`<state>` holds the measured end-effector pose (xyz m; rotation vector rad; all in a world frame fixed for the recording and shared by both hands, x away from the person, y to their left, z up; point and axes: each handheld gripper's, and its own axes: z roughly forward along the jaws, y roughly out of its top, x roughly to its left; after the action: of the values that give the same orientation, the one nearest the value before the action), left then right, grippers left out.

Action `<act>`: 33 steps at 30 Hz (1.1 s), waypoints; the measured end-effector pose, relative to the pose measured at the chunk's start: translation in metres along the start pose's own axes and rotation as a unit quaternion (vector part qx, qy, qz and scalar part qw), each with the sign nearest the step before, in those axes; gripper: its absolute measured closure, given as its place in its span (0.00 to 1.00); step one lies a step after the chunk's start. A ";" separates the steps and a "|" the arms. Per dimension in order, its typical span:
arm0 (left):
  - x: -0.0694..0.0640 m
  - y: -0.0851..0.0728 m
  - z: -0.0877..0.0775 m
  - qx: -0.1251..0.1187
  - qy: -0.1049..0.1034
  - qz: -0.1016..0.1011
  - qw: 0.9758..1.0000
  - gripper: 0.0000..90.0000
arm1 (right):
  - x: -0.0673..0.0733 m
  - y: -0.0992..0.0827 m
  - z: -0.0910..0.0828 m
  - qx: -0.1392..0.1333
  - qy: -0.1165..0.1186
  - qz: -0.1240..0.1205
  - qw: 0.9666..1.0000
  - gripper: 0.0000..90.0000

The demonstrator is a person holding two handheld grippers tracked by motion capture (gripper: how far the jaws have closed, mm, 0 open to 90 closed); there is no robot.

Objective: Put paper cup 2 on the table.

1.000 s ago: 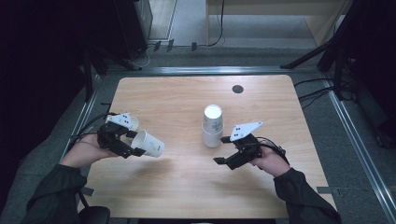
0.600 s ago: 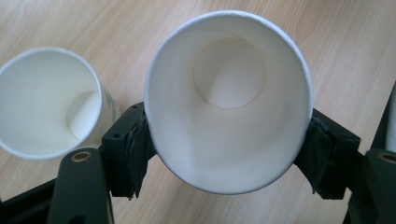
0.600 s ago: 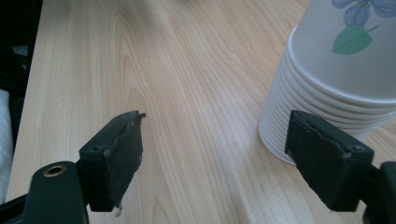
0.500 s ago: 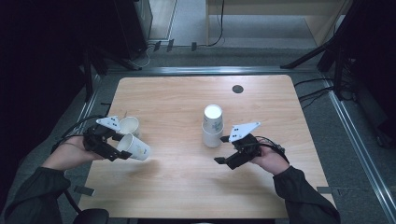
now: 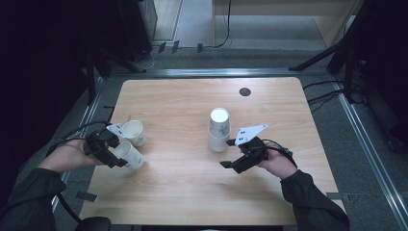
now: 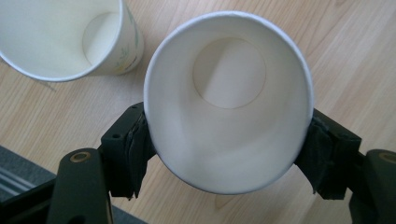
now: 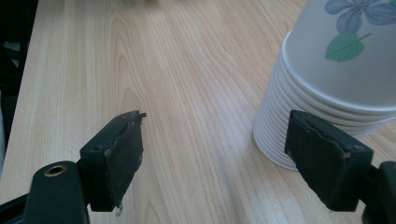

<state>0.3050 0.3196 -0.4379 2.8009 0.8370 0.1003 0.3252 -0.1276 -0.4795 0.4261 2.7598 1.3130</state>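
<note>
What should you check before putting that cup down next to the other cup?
1. Left gripper holds the paper cup on both sides: ok, the pads press its wall below the rim.
2. Held cup not crushed: ok, the rim is only squeezed to an oval.
3. Held cup is empty: ok, its bare bottom shows.
4. Held cup is apart from the standing cup: cannot tell, they look very close in the high view.
5. Bare table to set it on: ok, open wood lies in front of the standing cup.
6. Right gripper is out of the way: ok, open and empty beside the stack of cups.
</note>
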 end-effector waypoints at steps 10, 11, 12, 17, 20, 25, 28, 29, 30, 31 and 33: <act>0.006 0.005 0.010 0.023 0.025 -0.006 0.999 0.29 | -0.001 0.000 0.000 -0.003 -0.002 0.001 1.000 0.22; 0.007 0.005 0.011 0.023 0.024 -0.012 0.999 0.29 | -0.001 0.000 0.000 -0.002 -0.001 0.001 1.000 0.22; 0.008 0.005 0.011 0.024 0.025 -0.014 0.999 0.29 | 0.000 0.000 0.000 -0.003 -0.002 0.001 1.000 0.22; 0.010 0.006 0.015 0.029 0.025 -0.018 0.999 0.28 | -0.001 0.000 -0.001 -0.005 -0.002 0.001 1.000 0.22; 0.010 0.007 0.017 0.034 0.027 -0.019 0.999 0.27 | -0.001 0.000 -0.001 -0.004 -0.001 0.000 1.000 0.22; 0.010 0.009 0.020 0.039 0.027 -0.025 0.999 0.26 | 0.000 0.000 0.000 -0.001 -0.001 0.001 1.000 0.22; 0.010 0.010 0.021 0.037 0.026 -0.025 0.999 0.24 | -0.001 0.000 0.000 -0.002 -0.001 0.000 1.000 0.22; 0.011 0.010 0.021 0.035 0.026 -0.029 0.999 0.24 | -0.001 0.000 0.000 -0.002 -0.002 -0.001 1.000 0.22; 0.011 0.010 0.022 0.035 0.025 -0.030 0.999 0.23 | -0.001 0.000 0.000 -0.003 -0.001 -0.001 1.000 0.22; 0.011 0.010 0.022 0.034 0.024 -0.030 0.999 0.23 | -0.001 0.000 0.000 -0.002 -0.001 0.000 1.000 0.22; 0.010 0.011 0.022 0.033 0.023 -0.031 0.999 0.22 | -0.001 0.000 -0.001 -0.001 0.000 0.000 1.000 0.22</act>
<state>0.3223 0.3125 -0.4572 2.8414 0.9540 0.1285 0.3257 -0.1280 -0.4791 0.4265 2.7573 1.3161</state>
